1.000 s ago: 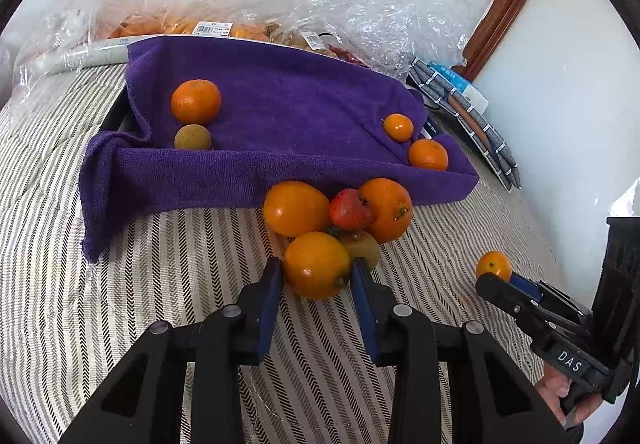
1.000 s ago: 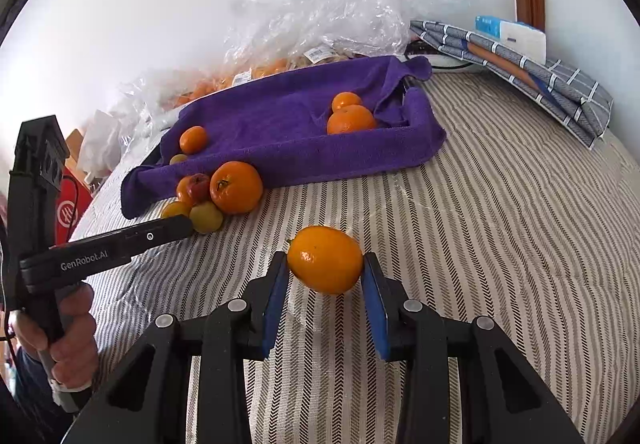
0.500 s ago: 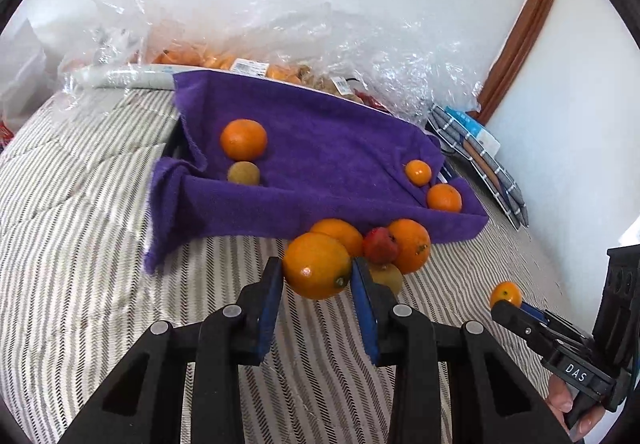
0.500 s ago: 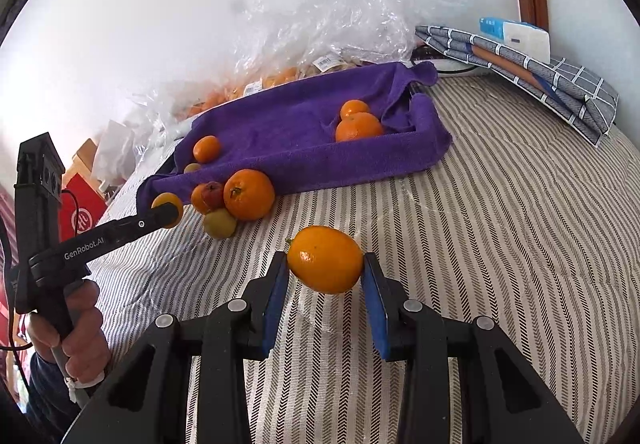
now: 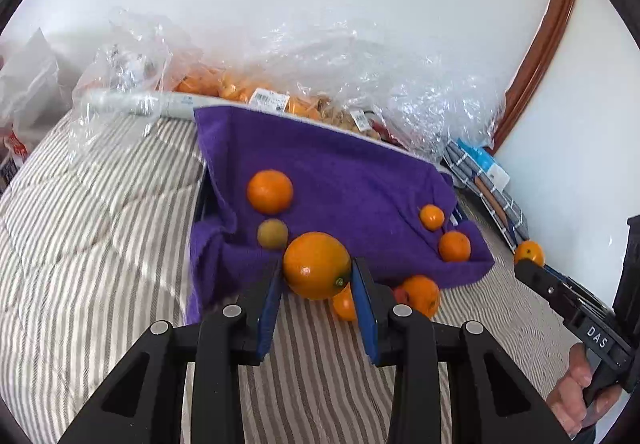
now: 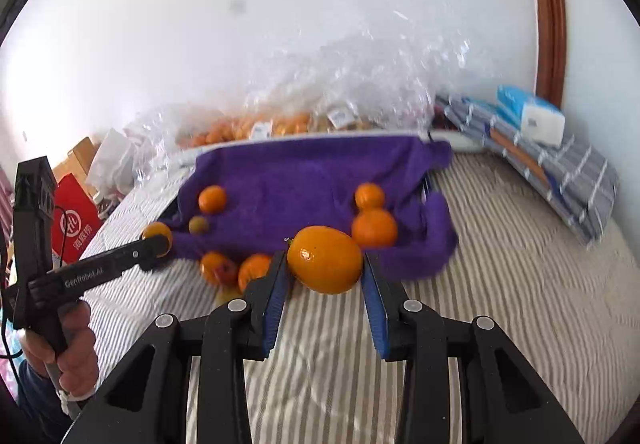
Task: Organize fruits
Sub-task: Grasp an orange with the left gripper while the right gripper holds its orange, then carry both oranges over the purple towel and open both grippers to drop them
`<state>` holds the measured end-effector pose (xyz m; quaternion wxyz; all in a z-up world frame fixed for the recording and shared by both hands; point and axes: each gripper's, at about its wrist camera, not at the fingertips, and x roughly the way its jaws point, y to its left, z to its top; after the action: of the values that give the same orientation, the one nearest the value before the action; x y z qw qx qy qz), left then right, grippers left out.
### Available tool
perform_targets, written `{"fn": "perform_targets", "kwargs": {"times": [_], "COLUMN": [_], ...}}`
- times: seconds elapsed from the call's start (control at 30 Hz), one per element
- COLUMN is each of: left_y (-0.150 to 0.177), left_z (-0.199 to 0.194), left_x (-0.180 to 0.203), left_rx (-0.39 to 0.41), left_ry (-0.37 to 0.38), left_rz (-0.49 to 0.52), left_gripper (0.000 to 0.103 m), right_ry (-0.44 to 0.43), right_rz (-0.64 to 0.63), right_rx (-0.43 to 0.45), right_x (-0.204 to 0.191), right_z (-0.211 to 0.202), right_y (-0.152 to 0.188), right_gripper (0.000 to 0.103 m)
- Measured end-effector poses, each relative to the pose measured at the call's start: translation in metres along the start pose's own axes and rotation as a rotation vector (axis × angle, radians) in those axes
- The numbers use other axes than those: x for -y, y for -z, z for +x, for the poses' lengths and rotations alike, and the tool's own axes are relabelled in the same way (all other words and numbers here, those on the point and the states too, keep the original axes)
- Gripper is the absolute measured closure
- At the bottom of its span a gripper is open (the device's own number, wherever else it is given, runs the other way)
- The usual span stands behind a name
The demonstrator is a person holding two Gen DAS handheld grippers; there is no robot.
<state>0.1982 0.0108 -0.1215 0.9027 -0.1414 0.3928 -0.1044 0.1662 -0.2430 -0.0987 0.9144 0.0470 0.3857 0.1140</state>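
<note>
**Two oranges held above the striped bed**

The left gripper (image 5: 316,276) is clamped on a large orange (image 5: 316,264), its blue pads pressing both sides, the jaws only narrowly apart. The fruit hangs clear of the bedding. Just past its fingertips lies the purple towel (image 5: 344,171), draped over a tray, with a mandarin (image 5: 269,191) and a small greenish fruit (image 5: 272,233) at the left and two small mandarins (image 5: 454,246) toward the right. Below the towel's front edge, right behind the pads, a loose cluster of fruit (image 5: 420,294) sits on the striped bedcover (image 5: 100,264) (partly hidden by the right pad).

The right gripper (image 6: 325,272) grips a second orange (image 6: 325,259) the same way, pads tight on it, also off the cover. Ahead of it the same towel spreads, and to its left the other tool shows with a hand (image 6: 74,348) round its handle.

Behind the towel, crumpled clear plastic bags (image 5: 360,75) hold more fruit against the white wall. A folded checked cloth (image 6: 560,171) lies off to the right.
</note>
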Motion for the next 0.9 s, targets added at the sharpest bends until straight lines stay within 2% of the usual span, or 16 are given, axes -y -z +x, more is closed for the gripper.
{"fn": "perform_targets", "kwargs": {"times": [0.13, 0.33, 0.4, 0.5, 0.6, 0.9], "left_y": [-0.023, -0.048, -0.049, -0.040, -0.036, -0.030], "left_z": [0.012, 0.039, 0.046, 0.054, 0.065, 0.077], "left_x": [0.005, 0.007, 0.006, 0.007, 0.005, 0.006], "left_rx": [0.025, 0.038, 0.025, 0.023, -0.024, -0.065], "left_ry": [-0.021, -0.036, -0.026, -0.037, -0.034, -0.042], "left_rz": [0.021, 0.043, 0.042, 0.093, 0.082, 0.097], "left_gripper": [0.070, 0.070, 0.070, 0.070, 0.070, 0.070], "right_ry": [-0.005, -0.013, -0.012, -0.008, 0.003, -0.028], "right_rz": [-0.010, -0.014, -0.018, -0.015, -0.005, 0.022], "right_rx": [0.012, 0.013, 0.009, -0.013, -0.043, -0.067], "right_x": [-0.006, -0.004, -0.001, 0.007, 0.012, 0.019], "right_z": [0.020, 0.053, 0.062, 0.077, 0.088, 0.091], "right_y": [-0.029, -0.049, -0.047, -0.038, -0.036, -0.028], "right_gripper": [0.066, 0.066, 0.066, 0.066, 0.066, 0.066]}}
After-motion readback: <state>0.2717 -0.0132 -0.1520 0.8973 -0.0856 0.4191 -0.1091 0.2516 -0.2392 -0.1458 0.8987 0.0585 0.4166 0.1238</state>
